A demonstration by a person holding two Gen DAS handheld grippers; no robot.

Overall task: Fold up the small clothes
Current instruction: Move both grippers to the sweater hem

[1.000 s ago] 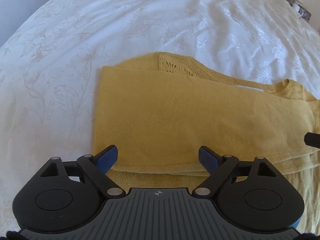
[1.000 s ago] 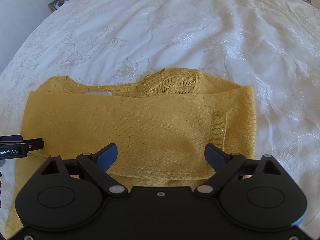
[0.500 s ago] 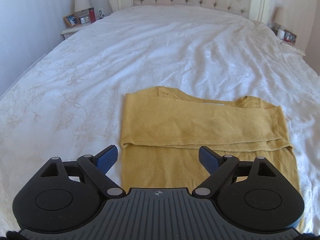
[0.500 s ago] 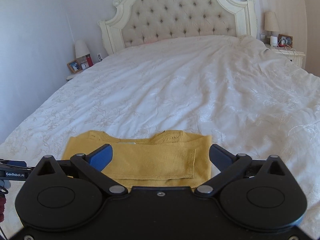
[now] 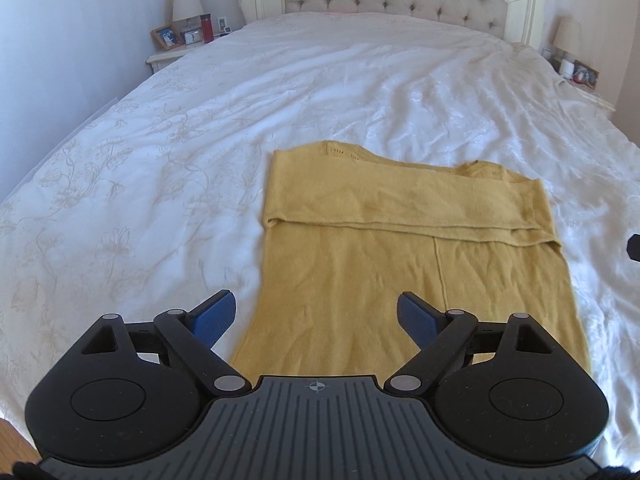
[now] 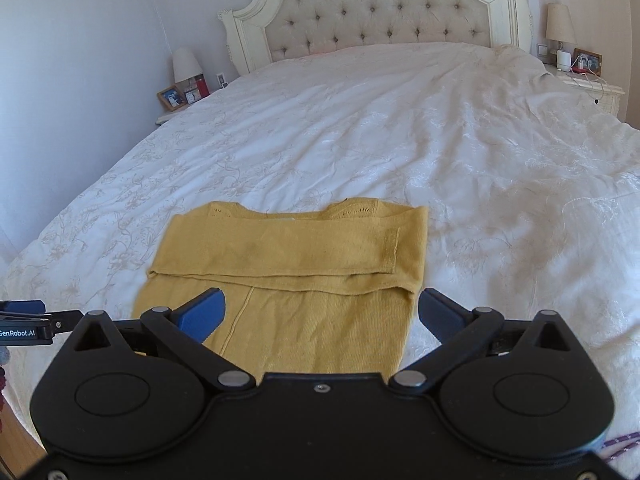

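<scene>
A mustard-yellow knitted top (image 5: 416,264) lies flat on the white bedspread (image 5: 200,140), with its sleeves folded across the chest as a band near the neckline. It also shows in the right wrist view (image 6: 288,280). My left gripper (image 5: 316,316) is open and empty, held above the top's near hem. My right gripper (image 6: 320,312) is open and empty, above the top's near right part. The left gripper's side (image 6: 24,320) shows at the left edge of the right wrist view.
The bed has a tufted cream headboard (image 6: 376,8). A left nightstand (image 5: 176,52) holds a lamp, photo frame and red bottle. A right nightstand (image 6: 588,84) holds a lamp and small items. Wooden floor (image 5: 16,444) shows at the bed's near left corner.
Both grippers have pulled back and up from the top's folded band toward its hem. The view widened from close cloth to the whole bed. Both stayed open.
</scene>
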